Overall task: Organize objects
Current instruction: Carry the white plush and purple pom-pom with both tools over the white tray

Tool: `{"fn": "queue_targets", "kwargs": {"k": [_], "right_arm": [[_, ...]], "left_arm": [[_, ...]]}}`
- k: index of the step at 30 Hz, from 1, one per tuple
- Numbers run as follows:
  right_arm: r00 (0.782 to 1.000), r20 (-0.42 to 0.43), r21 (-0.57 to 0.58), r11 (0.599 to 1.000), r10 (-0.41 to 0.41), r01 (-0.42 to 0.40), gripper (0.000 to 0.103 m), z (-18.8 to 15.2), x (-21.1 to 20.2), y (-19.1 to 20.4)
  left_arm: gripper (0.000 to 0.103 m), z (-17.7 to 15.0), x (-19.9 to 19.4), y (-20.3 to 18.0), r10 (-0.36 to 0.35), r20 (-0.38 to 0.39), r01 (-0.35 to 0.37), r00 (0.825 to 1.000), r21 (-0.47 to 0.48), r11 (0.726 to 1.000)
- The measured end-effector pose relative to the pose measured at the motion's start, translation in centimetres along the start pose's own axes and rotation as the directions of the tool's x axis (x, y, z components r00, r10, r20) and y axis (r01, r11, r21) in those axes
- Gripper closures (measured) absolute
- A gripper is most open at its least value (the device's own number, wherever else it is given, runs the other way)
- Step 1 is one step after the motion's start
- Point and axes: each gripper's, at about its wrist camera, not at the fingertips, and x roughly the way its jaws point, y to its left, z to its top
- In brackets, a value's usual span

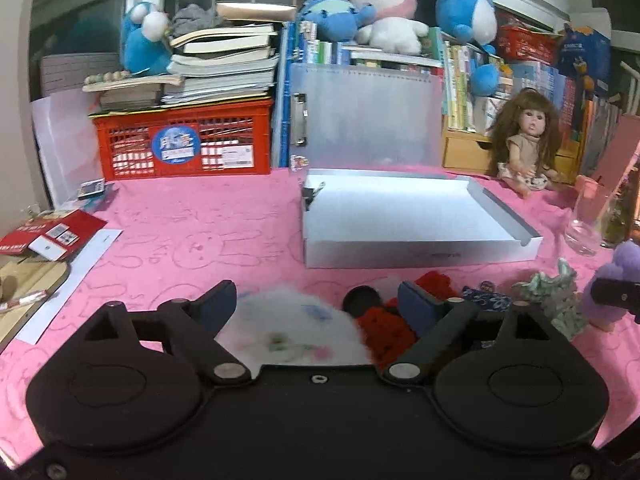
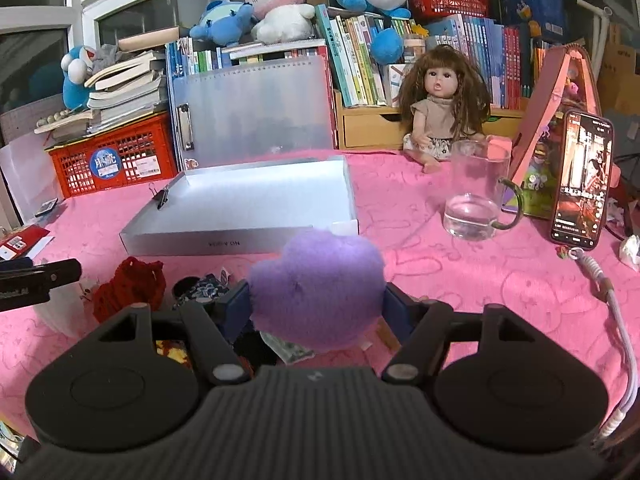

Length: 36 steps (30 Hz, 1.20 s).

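Note:
My left gripper (image 1: 318, 304) stands open low over the pink cloth. A white fluffy thing (image 1: 288, 328) and a red knitted piece (image 1: 384, 328) lie between its fingers, and the pads do not press on them. My right gripper (image 2: 316, 308) is shut on a purple heart-shaped plush (image 2: 316, 288), which is also visible at the right edge of the left wrist view (image 1: 616, 276). A shallow white box (image 1: 420, 250) (image 2: 240, 242) lies open just beyond both grippers. A black binder clip (image 2: 162, 196) sits at its left rim. A blue patterned pouch (image 1: 486, 300) and a folded grey paper figure (image 1: 556, 296) lie between the grippers.
A glass mug (image 2: 476, 196) and a propped phone (image 2: 582, 180) stand right of the box. A doll (image 2: 440, 108) sits behind them. A red crate (image 1: 184, 144) under stacked books, a translucent folder (image 1: 368, 116) and plush toys line the back. Red cards (image 1: 44, 236) lie at the left edge.

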Motion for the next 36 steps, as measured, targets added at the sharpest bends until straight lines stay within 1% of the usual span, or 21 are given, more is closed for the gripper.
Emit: {"fn": "queue_targets", "kwargs": {"k": [4,7,11,18,25,27,28,29,31,36], "right_arm": [[1.000,-0.010,0.004,1.000,-0.002,0.002,0.032,-0.4,0.2,-0.1],[1.000,-0.016,0.005,1.000,-0.005,0.005,0.032,-0.5,0.3,-0.1],[1.000,-0.022,0.005,1.000,-0.005,0.006,0.032,-0.6,0.5,-0.1],[1.000,-0.028,-0.001,1.000,-0.008,0.008,0.032,-0.8,0.7,0.0],[1.000,-0.030,-0.003,1.000,-0.009,0.009,0.031,-0.7,0.8,0.1],[1.000,-0.030,-0.003,1.000,-0.009,0.008,0.031,-0.7,0.8,0.1],[1.000,-0.030,-0.004,1.000,-0.009,0.008,0.031,-0.7,0.8,0.1],[1.000,-0.030,-0.004,1.000,-0.008,0.008,0.031,-0.7,0.8,0.1],[1.000,-0.030,-0.004,1.000,-0.009,0.008,0.031,-0.7,0.9,0.2],[1.000,-0.030,-0.004,1.000,-0.009,0.009,0.031,-0.7,0.9,0.2]], "left_arm": [[0.013,-0.7,0.7,1.2,0.024,-0.037,-0.026,0.999,-0.033,0.999],[0.013,-1.2,1.2,1.8,0.018,-0.063,-0.022,0.998,-0.057,0.998],[0.013,-1.7,1.9,1.8,0.013,-0.083,-0.018,0.996,-0.062,0.998],[0.012,-2.0,3.2,1.3,-0.001,-0.083,-0.005,0.997,-0.069,0.998],[0.012,-2.0,4.1,2.2,-0.026,-0.074,0.015,0.997,-0.145,0.989],[0.016,-2.1,4.2,2.5,-0.033,-0.072,0.021,0.997,-0.161,0.987],[0.022,-2.1,4.2,2.6,-0.038,-0.071,0.025,0.997,-0.166,0.986],[0.025,-2.1,4.2,2.7,-0.043,-0.068,0.031,0.997,-0.169,0.985],[0.028,-2.2,4.0,2.6,-0.050,-0.058,0.040,0.997,-0.165,0.986],[0.031,-2.2,3.6,2.5,-0.050,-0.047,0.042,0.998,-0.167,0.985]]}}
